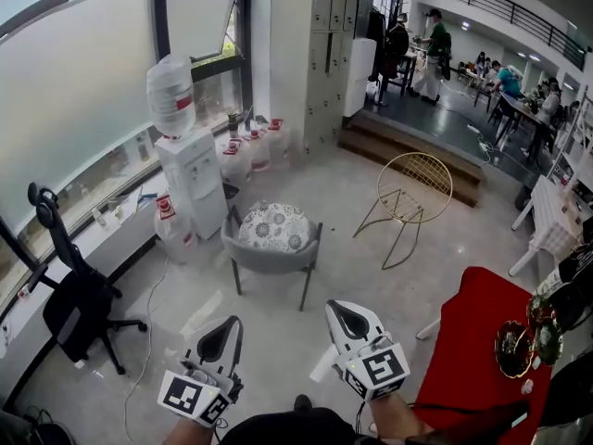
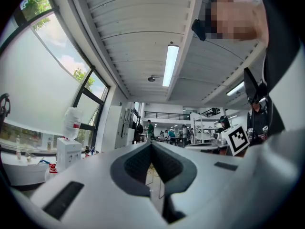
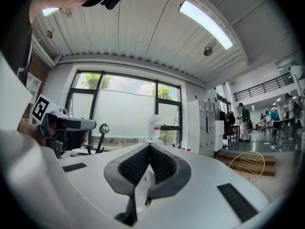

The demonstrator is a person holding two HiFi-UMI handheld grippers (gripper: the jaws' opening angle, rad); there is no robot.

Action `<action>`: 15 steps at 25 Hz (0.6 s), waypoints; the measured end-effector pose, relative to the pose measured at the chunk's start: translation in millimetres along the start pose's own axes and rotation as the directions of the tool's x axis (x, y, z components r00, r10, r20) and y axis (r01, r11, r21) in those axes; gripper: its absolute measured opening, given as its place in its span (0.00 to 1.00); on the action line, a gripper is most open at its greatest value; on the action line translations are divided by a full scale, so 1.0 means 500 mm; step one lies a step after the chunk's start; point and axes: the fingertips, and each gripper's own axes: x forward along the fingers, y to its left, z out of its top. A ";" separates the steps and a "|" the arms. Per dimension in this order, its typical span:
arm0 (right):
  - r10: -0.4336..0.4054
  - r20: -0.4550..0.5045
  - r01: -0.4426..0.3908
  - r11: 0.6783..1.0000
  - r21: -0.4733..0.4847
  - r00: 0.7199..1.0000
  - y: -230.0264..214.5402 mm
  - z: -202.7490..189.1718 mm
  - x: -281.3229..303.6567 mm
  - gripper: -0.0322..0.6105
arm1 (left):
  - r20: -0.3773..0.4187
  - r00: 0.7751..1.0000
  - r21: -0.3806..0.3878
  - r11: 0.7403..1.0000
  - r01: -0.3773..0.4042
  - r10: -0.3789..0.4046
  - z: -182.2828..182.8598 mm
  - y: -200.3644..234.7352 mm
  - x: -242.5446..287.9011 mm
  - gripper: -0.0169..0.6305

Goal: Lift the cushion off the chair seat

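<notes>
Both jaw pairs pressed together, empty: left gripper, right gripper, well short of chair. Cushion on chair seat. Near chair, spread jaws, pinch opposite cushion edges, lift evenly.

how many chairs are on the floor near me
3: the grey chair holding the cushion in the middle, the gold wire chair to its right, the black office chair at left by the window. More may be hidden in the far dining area.
</notes>
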 end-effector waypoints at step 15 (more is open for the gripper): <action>0.019 0.016 -0.019 1.000 0.021 1.000 -0.157 -0.011 0.055 0.06 | -0.048 0.999 0.026 1.000 -0.005 0.007 -0.013 -0.004 0.171 0.04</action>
